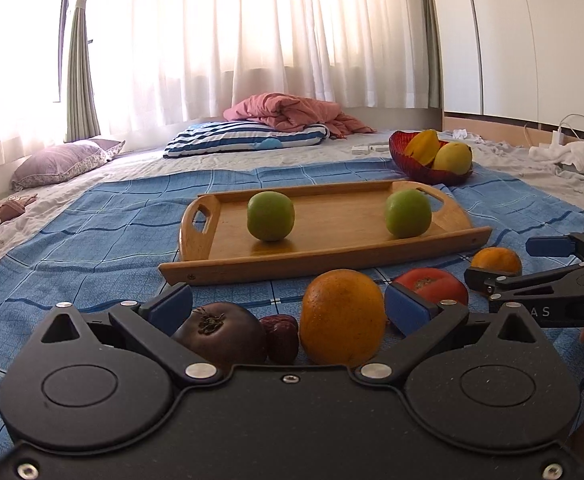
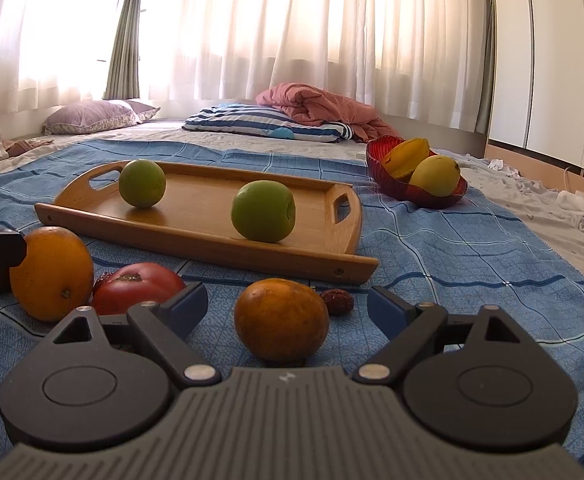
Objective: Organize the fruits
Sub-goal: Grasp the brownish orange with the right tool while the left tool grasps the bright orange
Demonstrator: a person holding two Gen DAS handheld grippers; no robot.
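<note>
1. Near: both grippers, left gripper (image 1: 287,306) and right gripper (image 2: 287,306), stand with jaws spread wide, gripping nothing.
2. Between them: large orange (image 1: 342,316), small orange (image 2: 280,320), red tomato (image 2: 137,286) and dark tomato (image 1: 221,336) await sorting.
3. Farther: two green apples (image 2: 263,210) already on the wooden tray (image 2: 195,216); far right, red bowl (image 2: 396,188) holds yellow fruit.

A blue checked cloth (image 1: 91,240) is spread over a pale bedsheet (image 1: 139,164). Beyond it, a blue-and-white striped pillow (image 1: 243,138) is laid flat, and a crumpled pink quilt (image 1: 292,110) is heaped on its far side, touching it. A lilac patterned pillow (image 1: 63,162) is set well apart to the left, near the window. Sheer white curtains (image 1: 251,20) are drawn across the window, with a grey-green drape (image 1: 79,60) tied back among them. White wardrobe panels (image 1: 532,32) are seen at the right. White cloths (image 1: 572,156) and a white charger with cables (image 1: 558,136) are scattered along the bed's right edge.
</note>
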